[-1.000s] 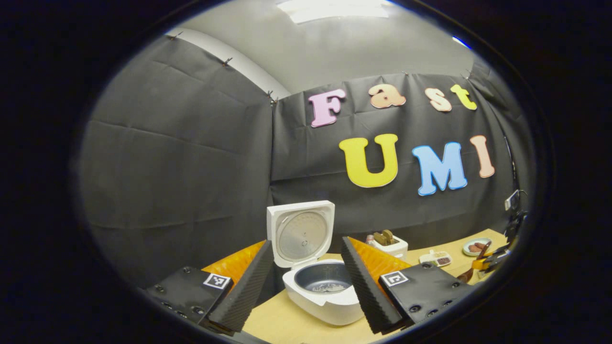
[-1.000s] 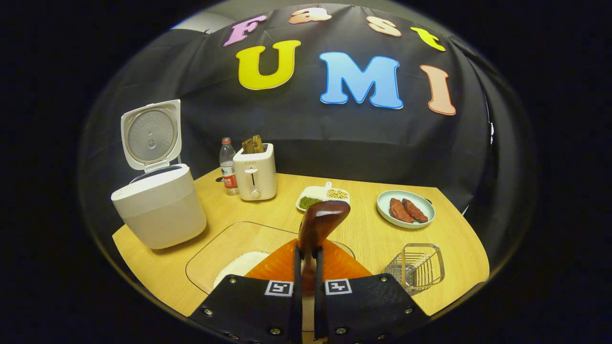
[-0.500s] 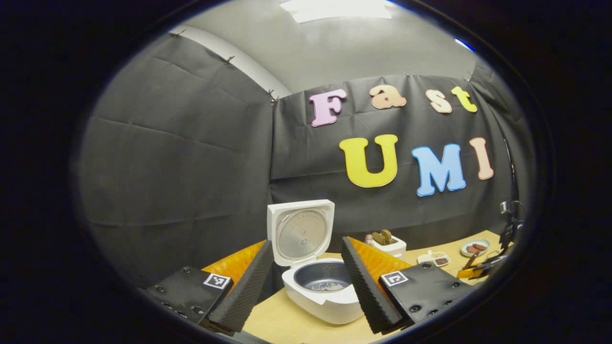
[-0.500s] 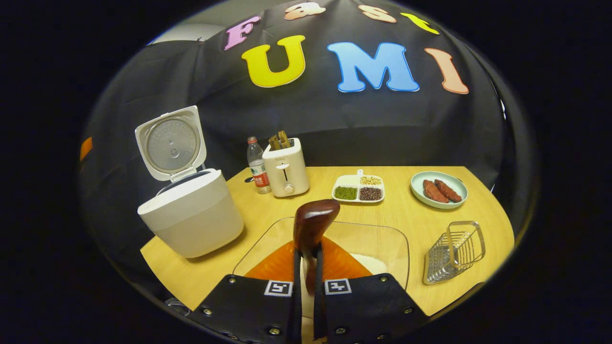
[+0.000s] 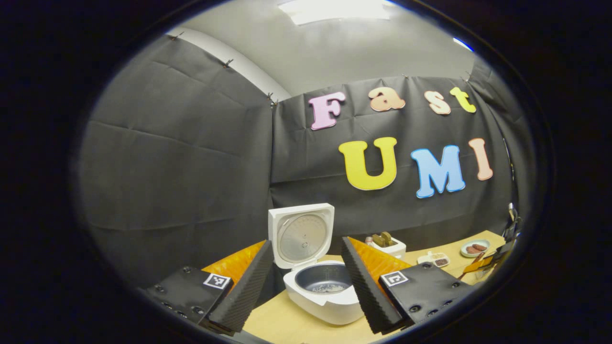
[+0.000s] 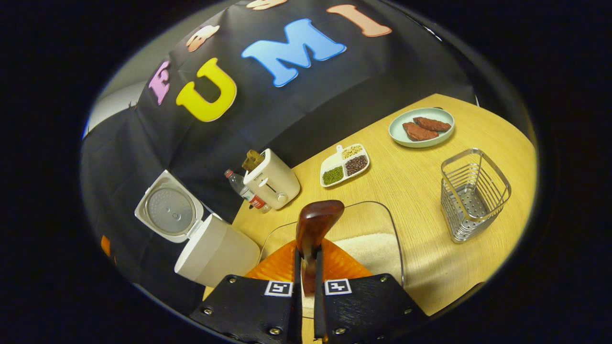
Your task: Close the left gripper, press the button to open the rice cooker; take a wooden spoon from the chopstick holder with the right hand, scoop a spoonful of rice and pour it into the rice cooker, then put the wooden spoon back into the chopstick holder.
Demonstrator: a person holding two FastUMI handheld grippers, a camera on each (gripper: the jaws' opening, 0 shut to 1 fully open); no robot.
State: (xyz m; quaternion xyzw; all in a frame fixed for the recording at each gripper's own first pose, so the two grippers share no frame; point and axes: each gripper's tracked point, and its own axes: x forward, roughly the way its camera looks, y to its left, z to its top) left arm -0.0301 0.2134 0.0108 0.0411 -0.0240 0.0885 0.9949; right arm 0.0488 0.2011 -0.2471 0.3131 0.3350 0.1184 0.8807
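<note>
Right gripper view: the right gripper (image 6: 306, 279) pinches the handle of a wooden spoon (image 6: 313, 234), both fingers pressed against it, its dark bowl raised above a clear tray of rice (image 6: 375, 246) on the wooden table (image 6: 425, 186). Left of the tray stands the white rice cooker (image 6: 215, 251), lid swung up. Behind the tray sit a toaster (image 6: 271, 180) with a water bottle (image 6: 245, 193) beside it, and a divided dish of beans (image 6: 345, 164); farther right, a plate of meat (image 6: 420, 127). The wire chopstick holder (image 6: 473, 193) stands right of the tray. In the left gripper view, the left gripper (image 5: 306, 282) hangs before the rice cooker (image 5: 325, 291), jaws spread wide on nothing, a little rice in its pot.
</note>
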